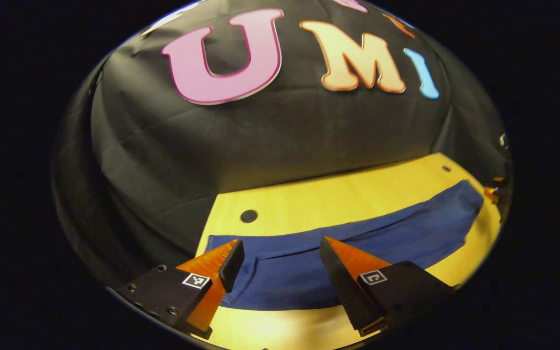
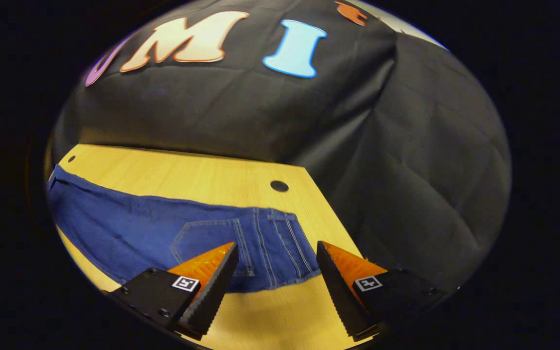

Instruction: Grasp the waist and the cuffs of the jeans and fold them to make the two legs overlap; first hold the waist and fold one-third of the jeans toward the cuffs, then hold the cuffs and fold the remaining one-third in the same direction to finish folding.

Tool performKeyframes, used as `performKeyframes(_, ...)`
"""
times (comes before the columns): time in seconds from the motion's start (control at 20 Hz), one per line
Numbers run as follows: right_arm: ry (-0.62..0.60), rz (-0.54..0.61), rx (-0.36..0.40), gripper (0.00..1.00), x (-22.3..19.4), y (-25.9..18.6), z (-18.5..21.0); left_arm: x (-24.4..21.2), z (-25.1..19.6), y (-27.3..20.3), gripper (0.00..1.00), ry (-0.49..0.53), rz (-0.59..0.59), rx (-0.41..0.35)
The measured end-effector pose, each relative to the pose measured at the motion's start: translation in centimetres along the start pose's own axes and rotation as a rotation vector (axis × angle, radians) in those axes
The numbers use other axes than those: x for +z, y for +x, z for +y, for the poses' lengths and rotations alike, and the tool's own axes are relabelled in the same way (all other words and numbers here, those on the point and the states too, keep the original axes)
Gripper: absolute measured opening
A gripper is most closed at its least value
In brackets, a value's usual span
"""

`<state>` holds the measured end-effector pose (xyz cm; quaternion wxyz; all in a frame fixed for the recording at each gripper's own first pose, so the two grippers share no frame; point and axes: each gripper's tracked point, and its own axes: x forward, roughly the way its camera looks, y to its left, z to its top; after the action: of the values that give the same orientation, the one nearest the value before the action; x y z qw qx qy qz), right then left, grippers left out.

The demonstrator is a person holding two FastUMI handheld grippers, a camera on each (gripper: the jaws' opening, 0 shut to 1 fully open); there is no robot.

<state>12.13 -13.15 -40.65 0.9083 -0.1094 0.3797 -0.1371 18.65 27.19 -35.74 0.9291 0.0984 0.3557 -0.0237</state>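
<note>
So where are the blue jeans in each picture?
Left gripper view: the jeans stretch from between the open left claw up toward the right edge, flat on the table.
Right gripper view: the jeans run from the left edge to the open right claw, back pocket showing.
Shared landmark: the table.

One jeans [image 1: 358,243], two tools [image 1: 280,253]

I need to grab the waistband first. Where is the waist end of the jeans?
In the right gripper view, the jeans' waist lies flat on the table, just ahead of the open right gripper, near the table's hole.
</note>
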Motion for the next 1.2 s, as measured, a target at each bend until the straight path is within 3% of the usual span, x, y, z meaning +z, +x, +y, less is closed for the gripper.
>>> performKeyframes(0.25, 0.196, 0.062, 0.017, 1.0, -2.9, 2.8, -3.5, 1.0, -1.4, -2.0, 0.95, 0.013, -0.055, 0.01)
performKeyframes(0.4, 0.264, 0.116, 0.006, 1.0, -4.4, 4.7, -5.4, 1.9, -4.4, -6.6, 1.0, 0.037, -0.084, 0.019)
performKeyframes(0.45, 0.296, 0.136, 0.013, 1.0, -4.9, 5.6, -5.6, 1.9, -4.8, -7.3, 0.95, 0.026, -0.084, 0.021)
performKeyframes(0.55, 0.339, 0.196, 0.033, 0.99, -6.5, 6.5, -5.5, 2.2, -5.2, -8.6, 0.96, -0.006, -0.098, 0.037)
performKeyframes(0.65, 0.379, 0.266, 0.115, 0.98, -8.1, 7.0, -3.5, 2.4, -5.3, -9.6, 1.0, -0.032, -0.105, 0.058)
performKeyframes(0.75, 0.427, 0.241, 0.159, 0.63, -7.7, 7.4, -1.9, 2.2, -4.9, -10.6, 0.95, -0.049, -0.109, 0.089)
performKeyframes(0.9, 0.405, 0.211, 0.143, 0.1, -6.9, 7.2, -2.4, 1.5, -4.7, -11.3, 0.96, -0.087, -0.111, 0.097)
performKeyframes(1.0, 0.38, 0.157, 0.125, 0.04, -5.0, 6.4, -2.8, 1.2, -4.0, -11.3, 0.95, -0.116, -0.111, 0.094)
performKeyframes(1.2, 0.342, 0.014, 0.167, 0.06, 1.3, 2.8, -2.0, 1.6, -2.1, -10.9, 0.95, -0.193, -0.14, 0.082)
